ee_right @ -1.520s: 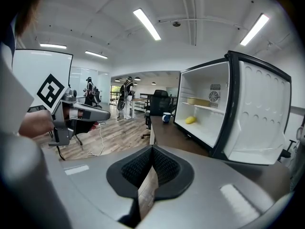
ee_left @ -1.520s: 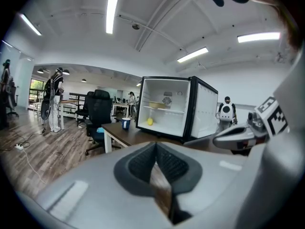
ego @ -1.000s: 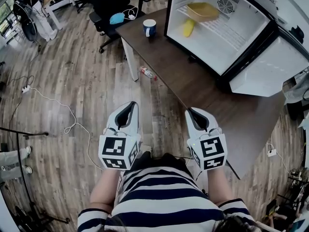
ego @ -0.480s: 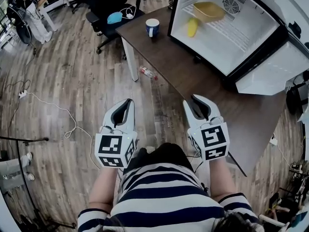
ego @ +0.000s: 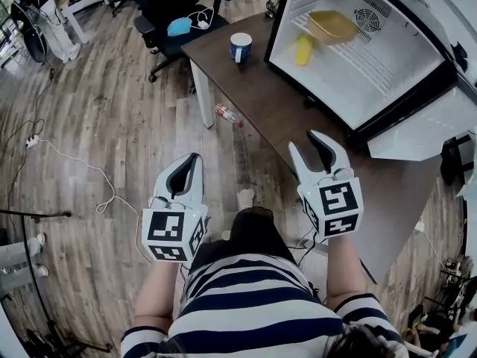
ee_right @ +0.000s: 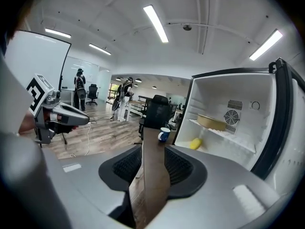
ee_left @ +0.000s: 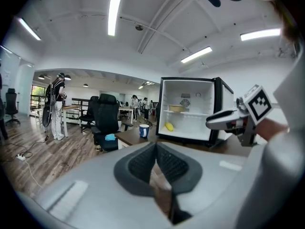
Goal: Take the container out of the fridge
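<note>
Approaching looks to be the step in hand; head view: left gripper (ego: 191,162) and right gripper (ego: 310,146) hang over the floor and tabletop (ego: 261,88), well apart from the container (ego: 333,26) on the shelf of the open fridge (ego: 373,62); next, a reach inside seems due; left gripper view: fingers (ee_left: 140,163) meet at the tips, empty; right gripper view: fingers (ee_right: 178,166) opening, a middling gap, nothing between them.

Ahead and right of the left gripper (ego: 195,159): yellow container (ego: 332,25) in white-lined, black-framed fridge (ego: 387,73); blue-and-white mug (ego: 240,47) on dark brown table (ego: 268,103). Behind, navy-and-white striped shirt (ego: 253,304).
</note>
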`<action>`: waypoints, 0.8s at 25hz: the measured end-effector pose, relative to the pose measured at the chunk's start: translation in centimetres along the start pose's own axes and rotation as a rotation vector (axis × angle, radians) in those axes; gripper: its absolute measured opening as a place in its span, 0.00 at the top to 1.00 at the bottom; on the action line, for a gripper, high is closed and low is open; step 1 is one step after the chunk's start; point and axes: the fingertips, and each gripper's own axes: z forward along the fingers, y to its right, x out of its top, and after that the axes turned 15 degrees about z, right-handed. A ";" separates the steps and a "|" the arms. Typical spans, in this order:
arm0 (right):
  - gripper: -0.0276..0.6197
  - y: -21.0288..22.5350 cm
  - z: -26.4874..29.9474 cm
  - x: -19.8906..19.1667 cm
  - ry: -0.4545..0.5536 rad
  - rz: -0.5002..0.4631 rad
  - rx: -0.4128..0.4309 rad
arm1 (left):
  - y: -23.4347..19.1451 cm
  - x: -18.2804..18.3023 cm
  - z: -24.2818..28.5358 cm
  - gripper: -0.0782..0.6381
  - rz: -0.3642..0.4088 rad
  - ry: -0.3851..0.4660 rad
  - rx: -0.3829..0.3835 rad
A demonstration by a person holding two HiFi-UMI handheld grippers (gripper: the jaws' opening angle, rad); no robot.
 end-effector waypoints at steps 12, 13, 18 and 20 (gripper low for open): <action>0.72 7.8 7.5 6.3 0.073 -0.136 -0.123 | -2.3 3.8 8.7 0.89 0.021 0.009 0.000; 0.72 8.7 8.0 6.8 0.078 -0.172 -0.149 | -2.3 4.1 9.4 0.89 0.025 0.010 -0.001; 0.72 12.2 10.4 8.6 0.090 -0.300 -0.228 | -2.6 5.3 12.2 0.89 0.020 0.008 0.002; 0.71 13.2 11.3 9.2 0.092 -0.322 -0.237 | -2.8 5.7 13.2 0.89 0.013 0.005 0.003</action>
